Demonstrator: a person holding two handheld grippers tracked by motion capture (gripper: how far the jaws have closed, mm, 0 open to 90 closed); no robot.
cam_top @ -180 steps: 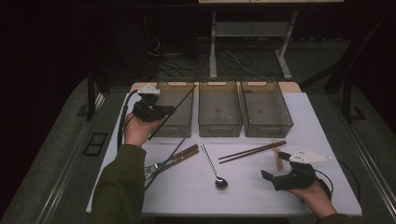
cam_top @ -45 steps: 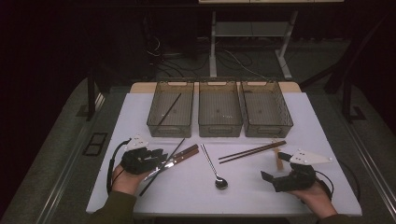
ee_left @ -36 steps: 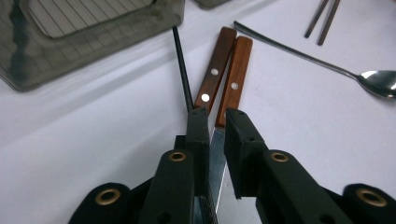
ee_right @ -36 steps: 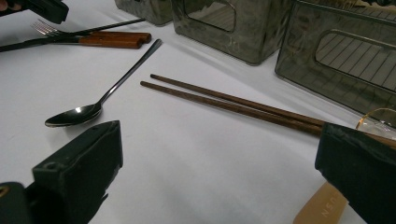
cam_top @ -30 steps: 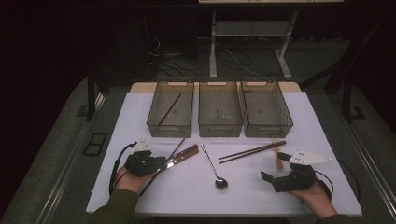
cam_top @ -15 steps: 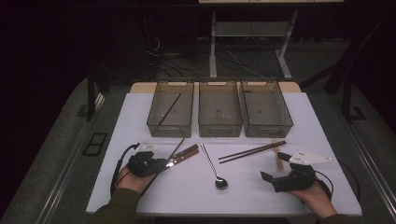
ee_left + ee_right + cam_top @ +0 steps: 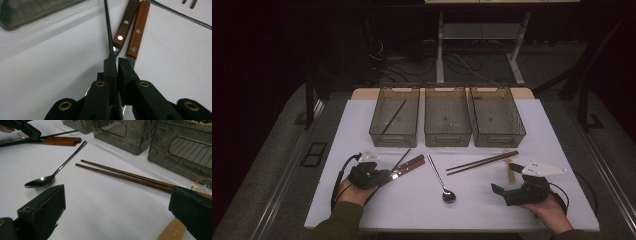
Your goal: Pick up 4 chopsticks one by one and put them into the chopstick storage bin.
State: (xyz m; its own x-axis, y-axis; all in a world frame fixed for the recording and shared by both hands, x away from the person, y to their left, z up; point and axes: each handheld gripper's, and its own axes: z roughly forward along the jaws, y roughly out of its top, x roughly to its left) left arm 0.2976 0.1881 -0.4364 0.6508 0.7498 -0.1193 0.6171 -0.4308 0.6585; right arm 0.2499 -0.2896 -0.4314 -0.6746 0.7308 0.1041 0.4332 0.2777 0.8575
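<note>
While the person's left forearm comes in low over the near left corner of the tabletop (image 7: 362, 120), the left gripper (image 7: 382, 177) lies almost level, knuckles up, its nose pointing right and slightly away toward the trays. Its fingers (image 7: 110, 72) have just been closing and now stand pressed together on the near end of a thin black chopstick (image 7: 108, 32), which runs out between them in the left gripper view and slants up toward the left tray (image 7: 394, 116). Just beside that stick, touching each other side by side, lie two wooden-handled utensils (image 7: 131, 27), their metal necks reaching under the fingertips; whether the pads also catch them I cannot tell. A second black chopstick (image 7: 393, 117) rests slanted inside the left tray. Over at the near right corner the right hand (image 7: 552, 207) rests on the tabletop with its wrist low, holding the right gripper (image 7: 504, 192) level and pointed left; its fingers (image 7: 42, 207) stand wide apart with nothing between them. Ahead of it lie a pair of brown chopsticks (image 7: 125, 176) side by side and, farther left, a metal spoon (image 7: 50, 178), bowl toward the person.
</note>
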